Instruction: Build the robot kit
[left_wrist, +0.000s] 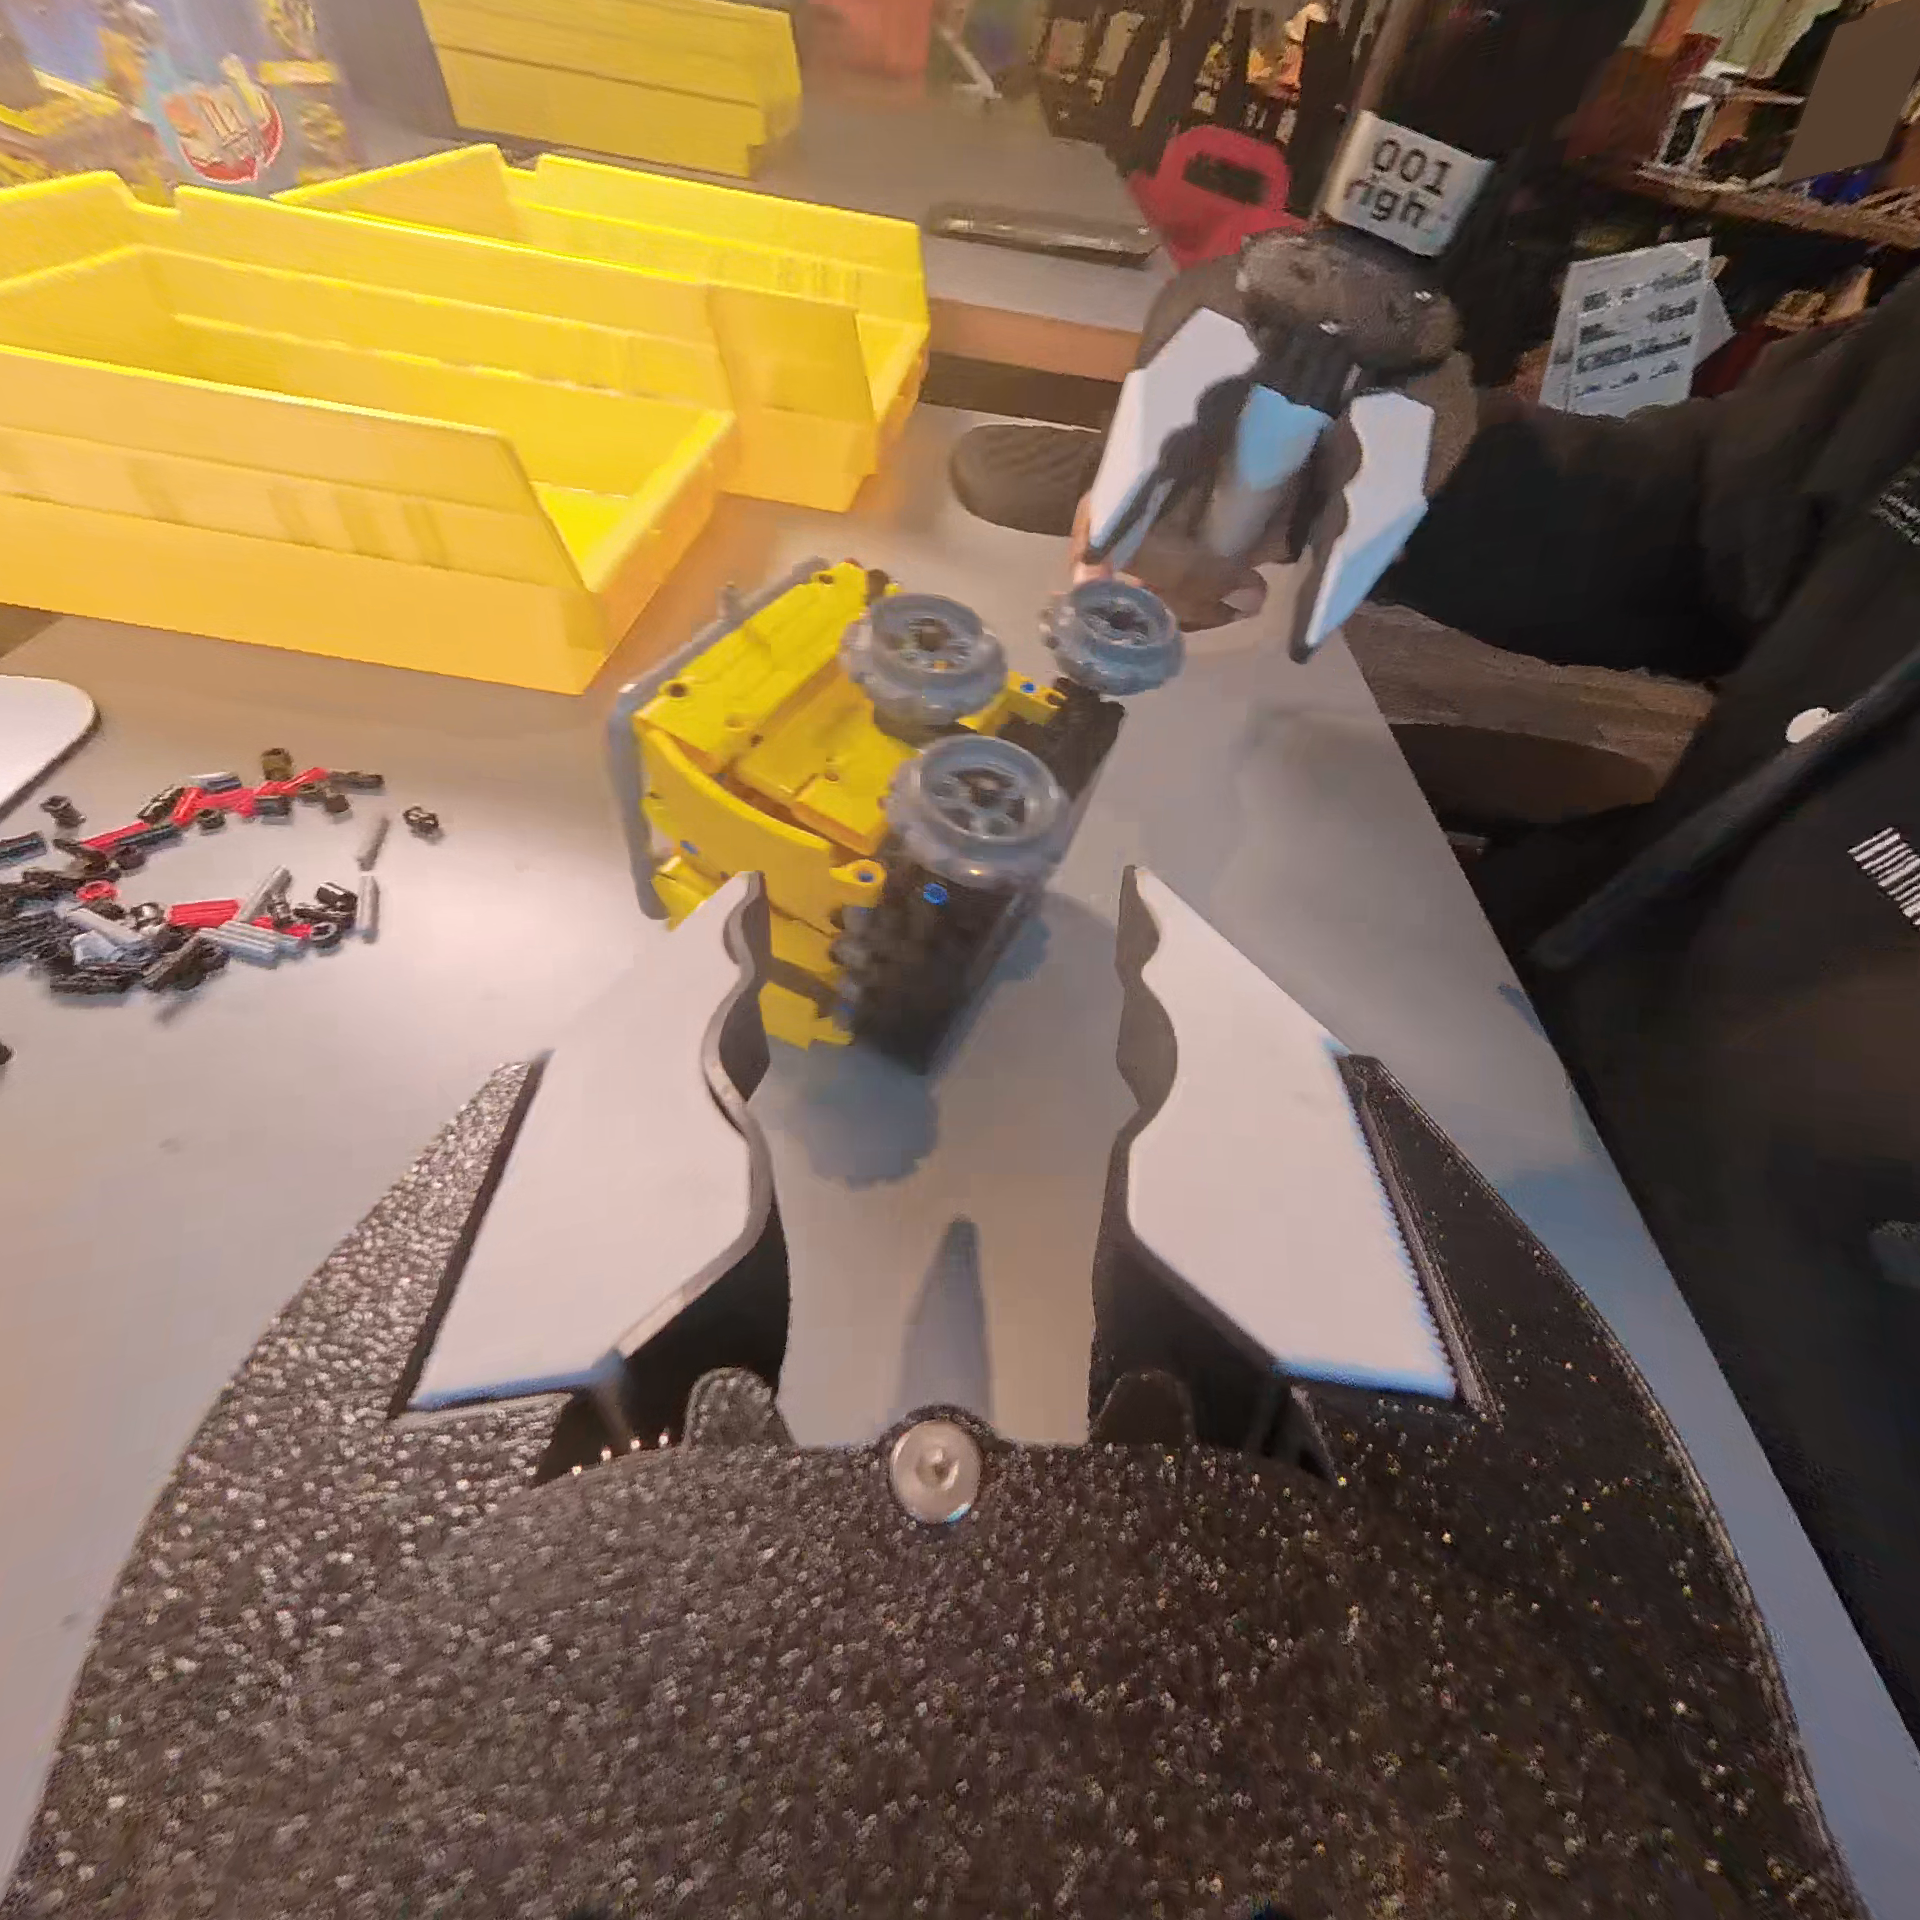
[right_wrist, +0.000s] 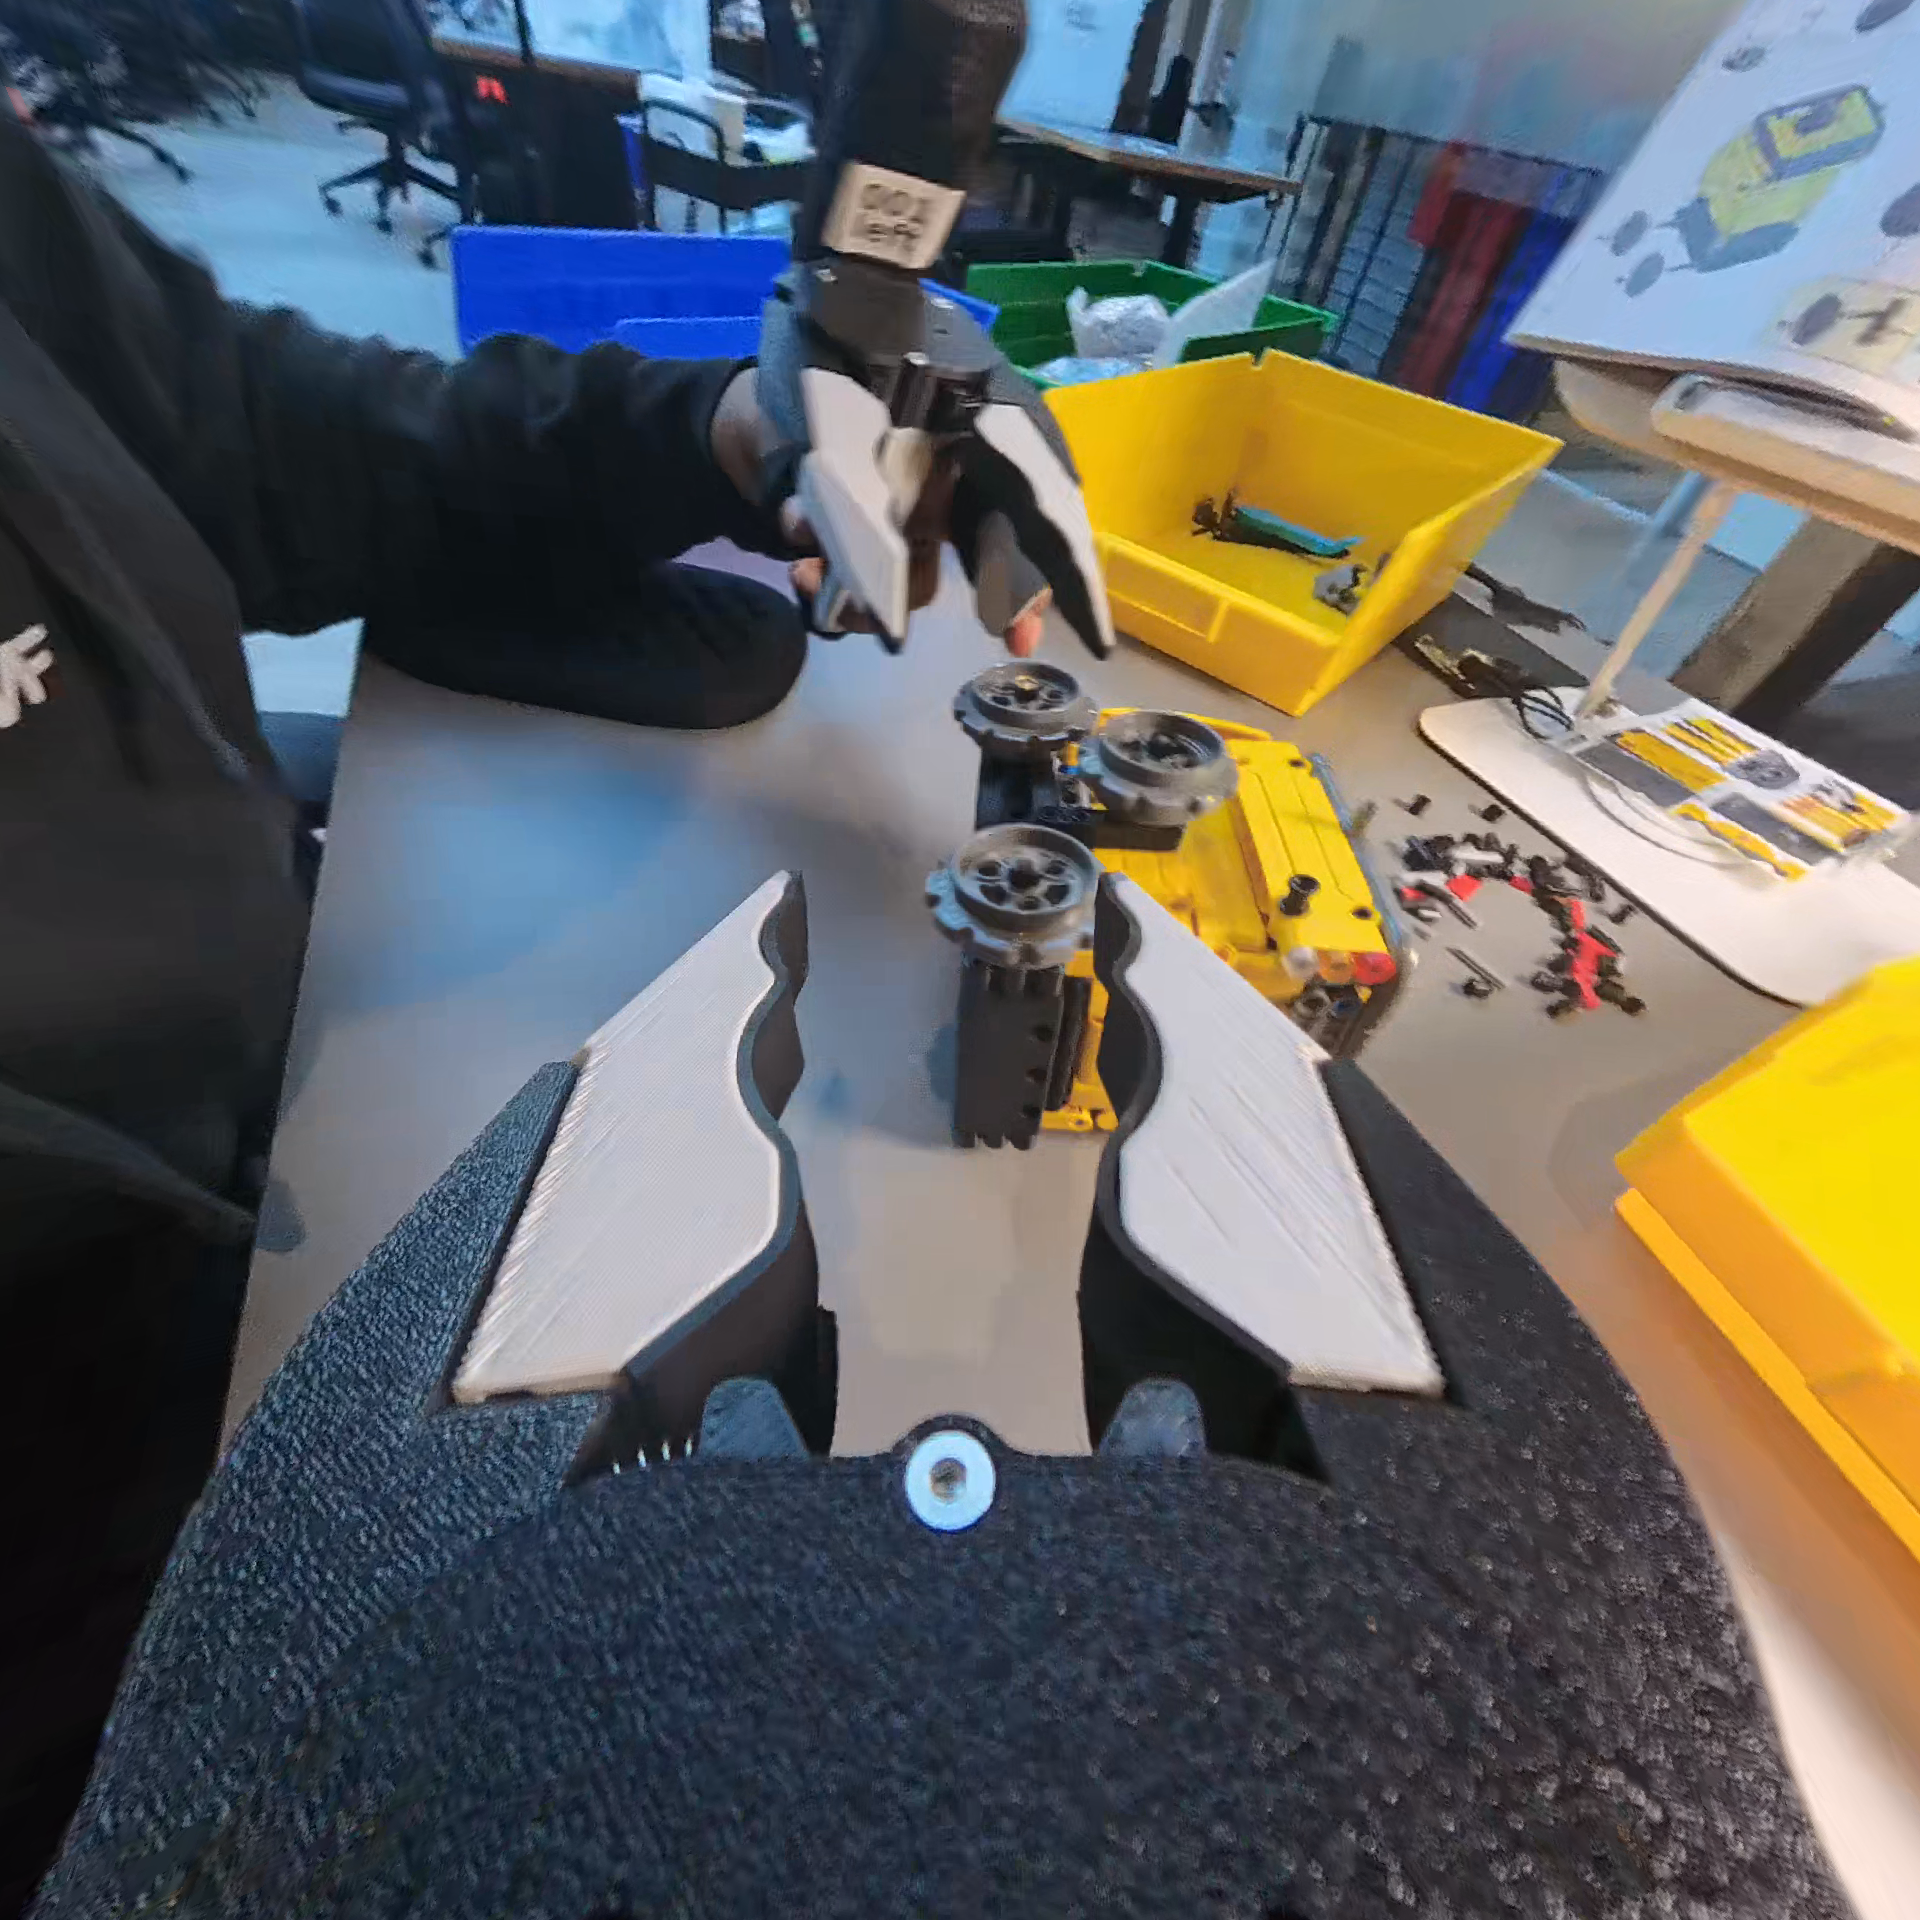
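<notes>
While both pairs of tongs hang above the grey counter (left_wrist: 1247, 790), each stands with its fingers spread apart and nothing between them. The left tongs (left_wrist: 940, 904) hover just short of a yellow and black toy-brick vehicle (left_wrist: 790, 769) that lies tipped on its side near the counter's edge, three grey hub wheels (left_wrist: 977, 805) facing upward. Their left fingertip overlaps the vehicle's yellow body in the left wrist view; whether it touches cannot be told. The right tongs (right_wrist: 945, 894) come at the same yellow and black toy-brick vehicle (right_wrist: 1247, 862) from the opposite end, with the nearest grey hub wheel (right_wrist: 1013, 883) and the black brick column beneath it sitting just ahead of the gap between the fingers, apart from both.

Seen from the left wrist view, the right tongs (left_wrist: 1195, 603) are lifted over the far wheel. A scatter of small black, red and grey pins (left_wrist: 187, 883) lies on the counter well to the side. Yellow plastic storage bins (left_wrist: 364, 436) stand behind it. From the right wrist view, an open yellow bin (right_wrist: 1299, 520) holds a few dark parts, and a printed instruction booklet (right_wrist: 1745, 177) stands propped beyond.
</notes>
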